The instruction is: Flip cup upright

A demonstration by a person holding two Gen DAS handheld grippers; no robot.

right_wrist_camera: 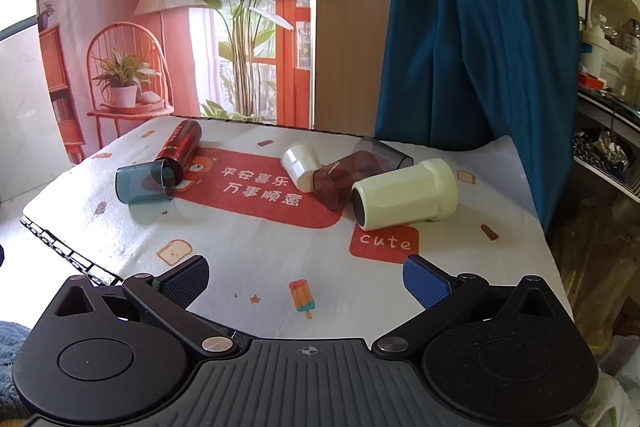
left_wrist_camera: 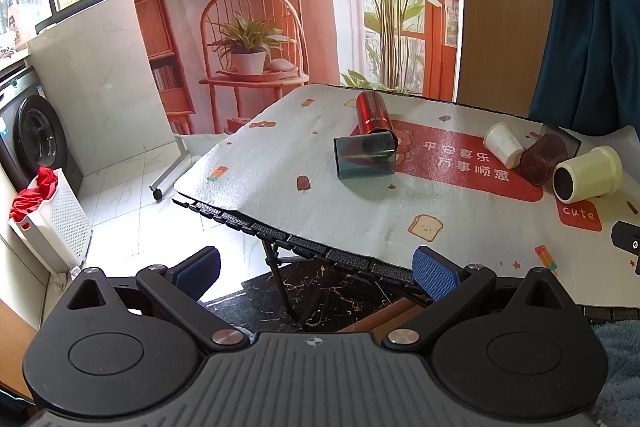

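Observation:
Several cups lie on their sides on the cloth-covered table point(right_wrist_camera: 256, 255). A cream cup point(right_wrist_camera: 404, 194) lies at the right, mouth toward me, also in the left wrist view point(left_wrist_camera: 587, 175). A brown translucent cup point(right_wrist_camera: 340, 179) and a small white cup point(right_wrist_camera: 301, 166) lie beside it, with a clear grey cup point(right_wrist_camera: 384, 153) behind. A teal translucent cup point(right_wrist_camera: 145, 183) and a red metal cup point(right_wrist_camera: 179, 148) lie at the left. My right gripper point(right_wrist_camera: 306, 281) is open and empty above the near cloth. My left gripper point(left_wrist_camera: 316, 275) is open and empty off the table's front-left edge.
The table's black edge point(left_wrist_camera: 304, 247) runs diagonally in the left wrist view. A white laundry basket point(left_wrist_camera: 52, 223) and a washing machine point(left_wrist_camera: 36, 143) stand on the floor at left. A blue curtain point(right_wrist_camera: 472, 27) hangs behind the table's right side. Cluttered shelves point(right_wrist_camera: 604, 87) stand at far right.

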